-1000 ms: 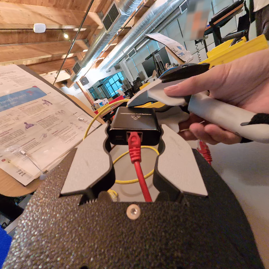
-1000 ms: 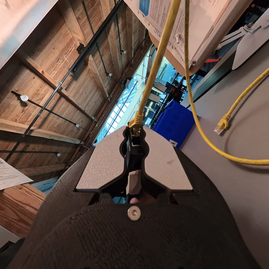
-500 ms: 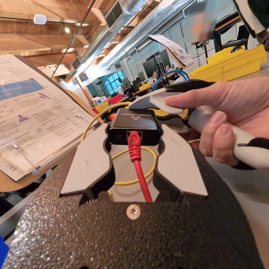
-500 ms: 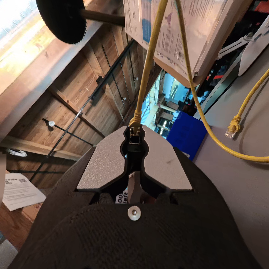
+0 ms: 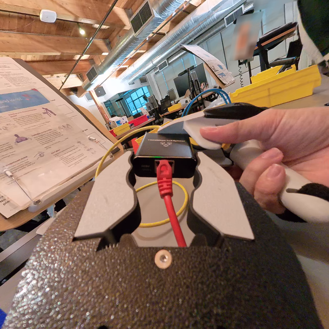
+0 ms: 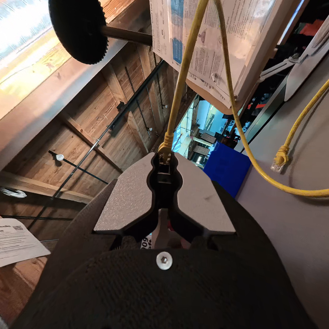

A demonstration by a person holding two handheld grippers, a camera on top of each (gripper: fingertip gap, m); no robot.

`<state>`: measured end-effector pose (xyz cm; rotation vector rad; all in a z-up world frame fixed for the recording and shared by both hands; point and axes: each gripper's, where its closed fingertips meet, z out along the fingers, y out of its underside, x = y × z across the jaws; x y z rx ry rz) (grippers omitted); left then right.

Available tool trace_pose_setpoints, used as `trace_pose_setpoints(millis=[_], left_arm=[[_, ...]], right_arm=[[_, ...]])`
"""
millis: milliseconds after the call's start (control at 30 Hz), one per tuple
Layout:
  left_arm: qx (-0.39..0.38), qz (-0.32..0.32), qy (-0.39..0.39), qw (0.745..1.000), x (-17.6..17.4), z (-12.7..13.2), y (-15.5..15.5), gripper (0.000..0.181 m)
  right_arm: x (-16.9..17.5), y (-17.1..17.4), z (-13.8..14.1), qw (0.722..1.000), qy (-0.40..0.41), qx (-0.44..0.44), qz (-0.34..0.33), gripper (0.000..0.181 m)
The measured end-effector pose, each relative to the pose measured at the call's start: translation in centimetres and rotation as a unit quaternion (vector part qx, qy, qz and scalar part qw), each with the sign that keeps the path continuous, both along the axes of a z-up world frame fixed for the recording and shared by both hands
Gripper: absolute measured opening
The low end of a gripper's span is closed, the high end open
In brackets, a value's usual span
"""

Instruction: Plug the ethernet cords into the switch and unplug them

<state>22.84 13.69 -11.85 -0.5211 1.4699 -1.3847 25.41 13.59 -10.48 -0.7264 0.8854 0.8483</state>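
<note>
Since a second ago you've tilted the switch [image 5: 164, 156] more level, both grippers clamped on it, left gripper [image 5: 163, 179] and right gripper [image 6: 164, 170], red cord [image 5: 166, 185] and yellow cord [image 6: 178, 99] plugged in, leaving the unplugging.
</note>
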Motion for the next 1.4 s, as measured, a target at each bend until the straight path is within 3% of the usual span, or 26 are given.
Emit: trace_pose_setpoints(millis=[233,433,700,800,867,933,1067,1133,1267,1400], left_arm=[[-0.038,-0.009,-0.003,0.999,-0.1,0.5,0.6,0.062],[-0.026,-0.009,-0.004,1.000,0.0,0.5,0.5,0.063],[-0.009,0.001,0.000,1.000,0.1,0.2,0.8,0.063],[-0.038,-0.013,0.011,0.999,0.1,0.2,0.8,0.063],[-0.101,-0.013,0.033,0.994,0.3,0.5,2.2,0.063],[-0.099,0.002,0.024,0.995,0.4,0.6,3.4,0.063],[-0.086,0.007,0.009,0.996,0.3,0.7,3.5,0.063],[-0.074,0.010,0.005,0.997,0.3,0.7,3.5,0.063],[-0.077,0.007,0.010,0.997,0.4,0.4,3.2,0.063],[-0.075,0.007,0.012,0.997,0.5,0.3,3.2,0.063]], right_arm=[[-0.3,0.6,1.1,0.994,-0.094,-0.044,-0.018,0.013],[-0.4,0.5,1.4,0.984,-0.162,-0.076,-0.019,0.012],[-0.2,0.6,1.0,0.989,-0.139,-0.047,-0.012,0.015],[0.3,0.2,1.1,0.989,-0.137,-0.049,-0.028,0.012],[1.9,-1.8,1.6,0.990,-0.124,-0.028,-0.056,0.012],[2.6,-2.6,1.4,0.983,-0.157,-0.075,-0.054,0.012],[2.6,-4.4,3.3,0.949,-0.256,-0.169,-0.078,0.012],[2.3,-5.3,5.1,0.927,-0.304,-0.211,-0.053,0.012],[3.4,-8.2,9.6,0.840,-0.422,-0.336,-0.060,0.012],[4.9,-11.7,14.7,0.812,-0.464,-0.352,-0.043,0.012]])
